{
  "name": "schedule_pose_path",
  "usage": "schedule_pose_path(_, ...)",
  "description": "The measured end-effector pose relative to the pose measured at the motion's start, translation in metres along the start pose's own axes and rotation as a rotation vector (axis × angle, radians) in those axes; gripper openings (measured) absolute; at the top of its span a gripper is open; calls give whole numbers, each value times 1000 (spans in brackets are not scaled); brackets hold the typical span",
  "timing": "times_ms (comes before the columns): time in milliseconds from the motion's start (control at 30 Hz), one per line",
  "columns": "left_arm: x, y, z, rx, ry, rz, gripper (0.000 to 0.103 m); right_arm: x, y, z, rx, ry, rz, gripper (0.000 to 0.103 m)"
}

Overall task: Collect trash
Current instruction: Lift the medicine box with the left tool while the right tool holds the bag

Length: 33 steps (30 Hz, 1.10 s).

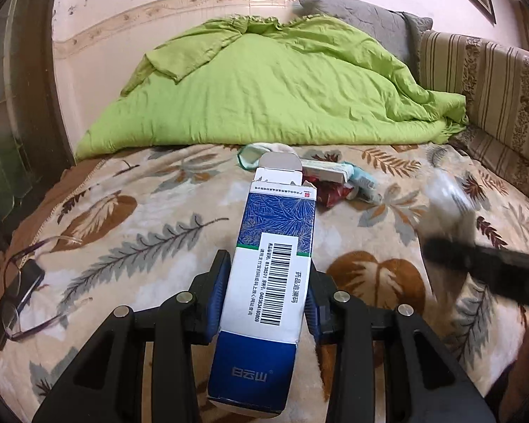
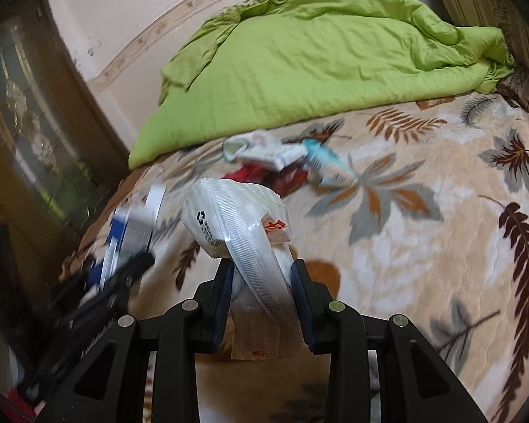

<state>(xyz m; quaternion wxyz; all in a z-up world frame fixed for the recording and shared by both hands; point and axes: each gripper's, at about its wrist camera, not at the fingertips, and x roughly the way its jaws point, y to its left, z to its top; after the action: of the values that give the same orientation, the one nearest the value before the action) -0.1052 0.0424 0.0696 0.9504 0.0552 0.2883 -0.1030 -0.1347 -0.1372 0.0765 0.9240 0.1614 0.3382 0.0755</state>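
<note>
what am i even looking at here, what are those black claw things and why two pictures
Each picture comes from a fisheye camera riding on a hand-held two-finger tool; a person carries one in each hand. No robot arm is involved. The left tool is clamped on a blue and white carton with a barcode. The right tool grips a crumpled white plastic bag. Both look across a bed with a leaf-print blanket and a green quilt. Ahead lies a small pile of trash: wrappers and a small box. Eyeglasses rest at the left view's edge.
</note>
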Motion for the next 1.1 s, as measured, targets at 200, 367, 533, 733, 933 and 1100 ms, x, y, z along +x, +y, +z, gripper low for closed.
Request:
schedule_pose_path(200,6,-1,0,-8,17,-32,37,11,0,0,1,21,-8,36)
schedule_pose_path(367,8,6,-1,-38,28,-42,37,15,2,0,-5,29,-6,36)
schedule_pose_path(533,9,6,-1,-38,27,-43,37,13,4,0,-16,23,-12,36)
schedule_pose_path(733,6,1,-1,-8,10,-39,37,12,2,1,-13,16,-16,36)
schedule_pose_path(933,4,-2,-1,4,5,-44,37,8,0,1,-6,5,-20,36)
schedule_pose_path(1100,5,-5,-2,13,11,-47,37,7,-2,2,4,2,-23,36)
